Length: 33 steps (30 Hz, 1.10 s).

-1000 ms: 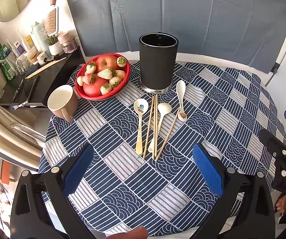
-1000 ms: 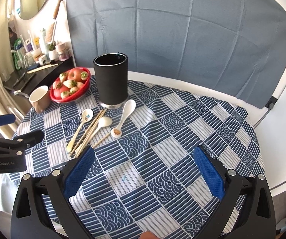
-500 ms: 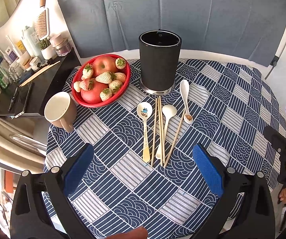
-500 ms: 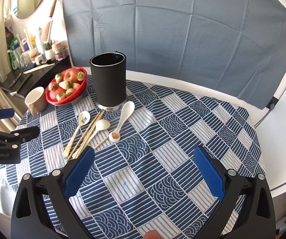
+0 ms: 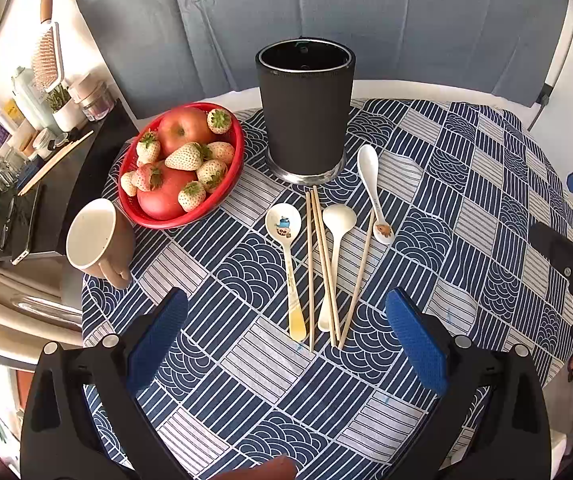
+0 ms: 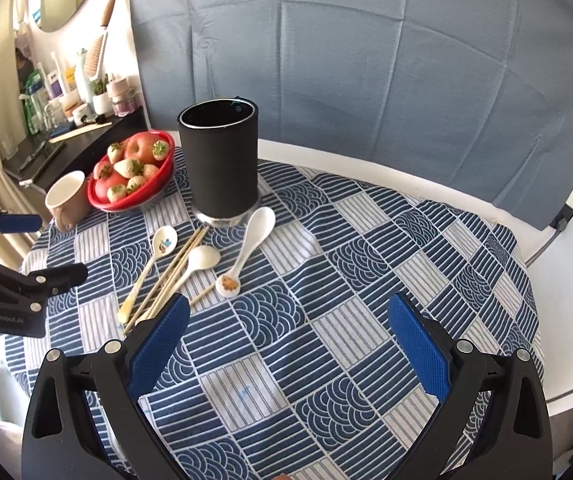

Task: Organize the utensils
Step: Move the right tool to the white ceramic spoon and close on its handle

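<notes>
A tall black utensil holder (image 5: pixel 305 108) (image 6: pixel 219 164) stands empty at the back of the round table. In front of it lie a spoon with a cartoon print and yellow handle (image 5: pixel 290 264) (image 6: pixel 146 268), three wooden chopsticks (image 5: pixel 322 264) (image 6: pixel 174 268), a plain white spoon (image 5: pixel 334 252) (image 6: pixel 196 264) and a white ceramic spoon (image 5: pixel 374 192) (image 6: pixel 250 240). My left gripper (image 5: pixel 286 336) hovers open just short of the handle ends. My right gripper (image 6: pixel 286 340) is open over the cloth, right of the utensils.
A red bowl of apples and strawberries (image 5: pixel 178 164) (image 6: pixel 132 172) and a beige mug (image 5: pixel 98 240) (image 6: pixel 68 200) sit left of the holder. A dark shelf with toiletries (image 5: pixel 26 152) stands beyond the table's left edge. Blue patterned cloth (image 6: pixel 366 280) covers the table.
Both grippers have moved forward toward the utensils and holder, which now look larger. The objects on the table have not moved.
</notes>
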Motion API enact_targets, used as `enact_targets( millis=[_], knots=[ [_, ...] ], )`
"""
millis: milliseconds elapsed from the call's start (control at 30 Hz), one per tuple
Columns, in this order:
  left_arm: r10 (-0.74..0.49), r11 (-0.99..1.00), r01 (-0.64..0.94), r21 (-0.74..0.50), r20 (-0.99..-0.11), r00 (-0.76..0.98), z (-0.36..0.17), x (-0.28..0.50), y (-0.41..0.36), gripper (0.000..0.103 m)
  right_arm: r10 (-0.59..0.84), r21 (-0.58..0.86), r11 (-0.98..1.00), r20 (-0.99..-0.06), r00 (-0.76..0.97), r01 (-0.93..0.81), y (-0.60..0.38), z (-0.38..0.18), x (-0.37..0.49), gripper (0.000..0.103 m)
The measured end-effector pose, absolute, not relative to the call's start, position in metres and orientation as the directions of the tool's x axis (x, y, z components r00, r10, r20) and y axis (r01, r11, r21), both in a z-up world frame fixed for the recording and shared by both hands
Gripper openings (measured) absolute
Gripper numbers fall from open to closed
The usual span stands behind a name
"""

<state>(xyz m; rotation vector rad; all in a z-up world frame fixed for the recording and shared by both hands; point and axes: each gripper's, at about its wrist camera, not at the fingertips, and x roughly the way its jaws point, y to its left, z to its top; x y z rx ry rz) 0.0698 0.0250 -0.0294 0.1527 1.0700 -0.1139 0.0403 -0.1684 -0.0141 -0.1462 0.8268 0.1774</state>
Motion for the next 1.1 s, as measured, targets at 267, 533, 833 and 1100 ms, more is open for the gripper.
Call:
enact_targets(
  millis=[267, 533, 833, 1100],
  knots=[
    [-0.005, 0.990, 0.128, 0.056, -0.902, 0.432, -0.044, 0.089, 0.016, 0.097, 0.176, -0.045, 0.948, -0.751, 0.636, -0.315, -0.179, -0.022, 0.087, 0.095],
    [0.018, 0.995, 0.084, 0.057, -0.912, 0.409, -0.058, 0.108, -0.004, 0.097, 0.272, -0.025, 0.888, -0.777, 0.568, -0.460, -0.182, -0.044, 0.141, 0.094],
    [0.004, 0.999, 0.042, 0.024, -0.908, 0.420, -0.073, 0.120, -0.023, 0.097, 0.360, -0.012, 0.800, -0.790, 0.497, -0.599, -0.174, -0.070, 0.193, 0.093],
    [-0.034, 0.999, 0.019, -0.028, -0.902, 0.431, -0.090, 0.126, -0.039, 0.097, 0.432, 0.010, 0.709, -0.797, 0.423, -0.705, -0.163, -0.096, 0.227, 0.093]
  ],
)
